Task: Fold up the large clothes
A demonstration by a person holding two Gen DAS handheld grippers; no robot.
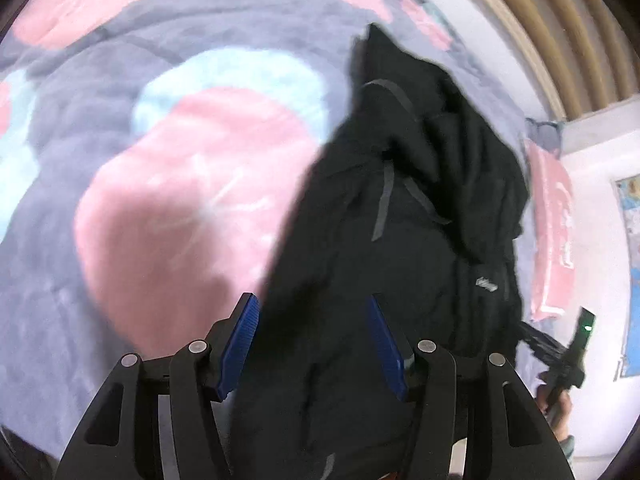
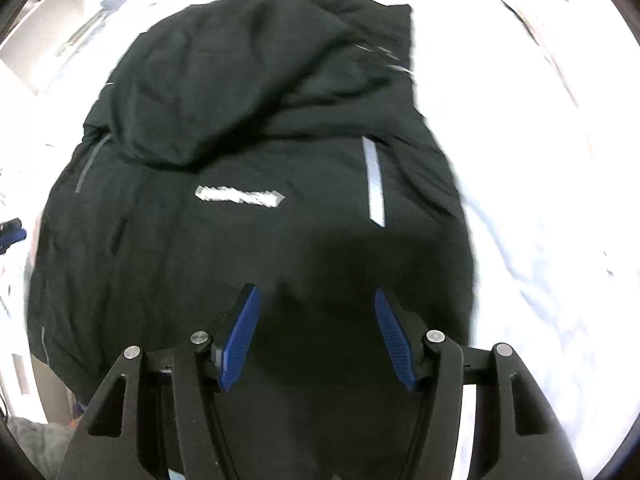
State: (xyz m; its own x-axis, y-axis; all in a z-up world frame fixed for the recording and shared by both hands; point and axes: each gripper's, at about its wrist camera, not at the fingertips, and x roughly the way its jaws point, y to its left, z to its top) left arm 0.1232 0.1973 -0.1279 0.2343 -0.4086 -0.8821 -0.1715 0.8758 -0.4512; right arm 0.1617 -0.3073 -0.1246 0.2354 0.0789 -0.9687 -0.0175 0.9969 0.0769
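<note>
A large black jacket (image 1: 400, 248) with grey reflective strips lies rumpled on a bed cover (image 1: 160, 184) printed in grey, pink and pale blue. My left gripper (image 1: 312, 304) is open, its blue pads apart over the jacket's near left edge, holding nothing. In the right wrist view the same jacket (image 2: 240, 160) fills the middle, partly folded at the far side, with a white logo patch (image 2: 240, 196) and a reflective strip (image 2: 374, 180). My right gripper (image 2: 316, 300) is open just above the jacket's near part, holding nothing. The right gripper also shows at the left view's right edge (image 1: 564, 356).
The bed cover (image 2: 540, 200) looks washed-out white in the right wrist view. A pink pillow (image 1: 552, 240) lies at the bed's right edge. A ribbed wooden headboard (image 1: 560, 32) and a white wall (image 1: 600, 200) stand beyond it.
</note>
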